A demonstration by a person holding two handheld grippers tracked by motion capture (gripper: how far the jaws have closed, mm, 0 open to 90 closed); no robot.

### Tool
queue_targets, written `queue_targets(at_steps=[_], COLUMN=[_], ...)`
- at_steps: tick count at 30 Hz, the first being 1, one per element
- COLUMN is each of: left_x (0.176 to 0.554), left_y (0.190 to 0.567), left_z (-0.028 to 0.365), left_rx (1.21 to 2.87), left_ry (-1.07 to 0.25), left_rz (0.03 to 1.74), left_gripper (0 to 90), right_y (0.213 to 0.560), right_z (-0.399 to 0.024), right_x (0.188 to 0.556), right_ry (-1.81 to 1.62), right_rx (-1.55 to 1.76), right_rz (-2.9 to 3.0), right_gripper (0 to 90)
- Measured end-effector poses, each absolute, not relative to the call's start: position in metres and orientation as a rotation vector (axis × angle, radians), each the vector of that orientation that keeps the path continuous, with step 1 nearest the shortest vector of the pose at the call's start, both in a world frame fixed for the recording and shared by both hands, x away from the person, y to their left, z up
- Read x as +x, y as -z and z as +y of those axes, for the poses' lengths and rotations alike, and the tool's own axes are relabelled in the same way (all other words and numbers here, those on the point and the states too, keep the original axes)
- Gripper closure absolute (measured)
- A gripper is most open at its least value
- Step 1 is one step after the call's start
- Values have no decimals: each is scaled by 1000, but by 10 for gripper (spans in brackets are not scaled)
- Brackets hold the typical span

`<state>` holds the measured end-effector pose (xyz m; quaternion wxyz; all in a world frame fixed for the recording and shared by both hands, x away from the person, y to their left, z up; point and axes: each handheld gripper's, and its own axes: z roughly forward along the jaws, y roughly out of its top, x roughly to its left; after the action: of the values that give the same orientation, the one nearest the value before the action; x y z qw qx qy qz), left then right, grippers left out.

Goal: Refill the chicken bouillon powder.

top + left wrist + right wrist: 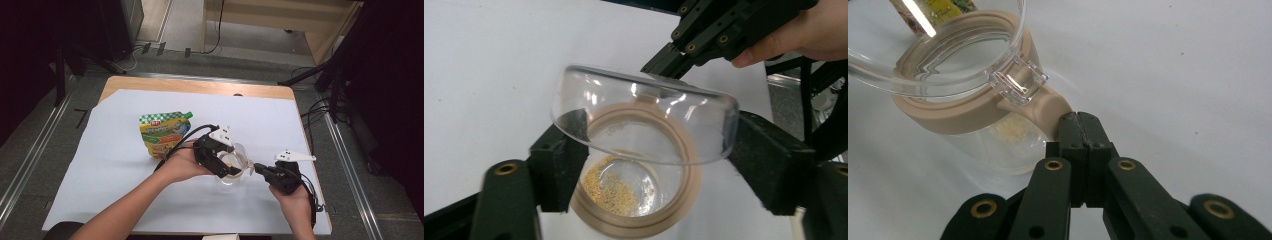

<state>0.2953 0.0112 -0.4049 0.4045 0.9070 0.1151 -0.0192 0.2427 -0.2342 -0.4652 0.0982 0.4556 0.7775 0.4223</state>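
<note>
1. while the clear domed lid point(644, 115) sits tilted over the jar point(983, 130), the left gripper point(644, 170) straddles it: its fingers point(559, 165) stand part open at either side of the dome, and whether the pads press cannot be told.
2. jar: clear glass with a beige collar point(958, 117), standing on the white-covered tabletop point(125, 200) between the two hands; a small heap of pale yellow grains point(611, 192) lies at its bottom.
3. right gripper point(1079, 120): fingers fully shut, pinching the beige tab at the collar's side and steadying the jar.
4. printed refill pouch point(164, 132): lies flat behind the left hand point(182, 165), well apart from the jar mouth.
5. risk, lid: smooth curved plastic, likely to squirt out of the fingers if squeezed off-centre.
6. risk, jar: a hard downward push on the tilted lid could tip the jar about the single pinched tab and scatter the grains.
7. risk, seating: the lid may jam askew on the collar.
</note>
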Motion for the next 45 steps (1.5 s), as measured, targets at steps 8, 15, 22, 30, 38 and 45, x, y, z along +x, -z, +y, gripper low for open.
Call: queue_targets(at_steps=[8,15,22,30,38,45], left_x=[292,289,288,291,292,293], left_y=[396,389,386,384,383,388], left_z=[7,6,2,-10,-25,-32], left_rx=[2284,2271,2270,2260,2277,2292], left_ry=[128,145,171,217,231,283], left_rz=[257,224,205,222,227,230], left_gripper=[584,722,822,840,835,819], right_y=[465,465,465,465,465,464], right_z=[-234,-234,-234,-234,-234,-235], right_x=[242,242,242,242,242,241], right_ry=[-1246,-1244,-1243,-1244,-1240,-1253], right_rx=[1345,1343,1345,1346,1348,1340], right_rz=[2300,2303,2303,2303,2303,2306], right_gripper=[900,900,900,900,900,900])
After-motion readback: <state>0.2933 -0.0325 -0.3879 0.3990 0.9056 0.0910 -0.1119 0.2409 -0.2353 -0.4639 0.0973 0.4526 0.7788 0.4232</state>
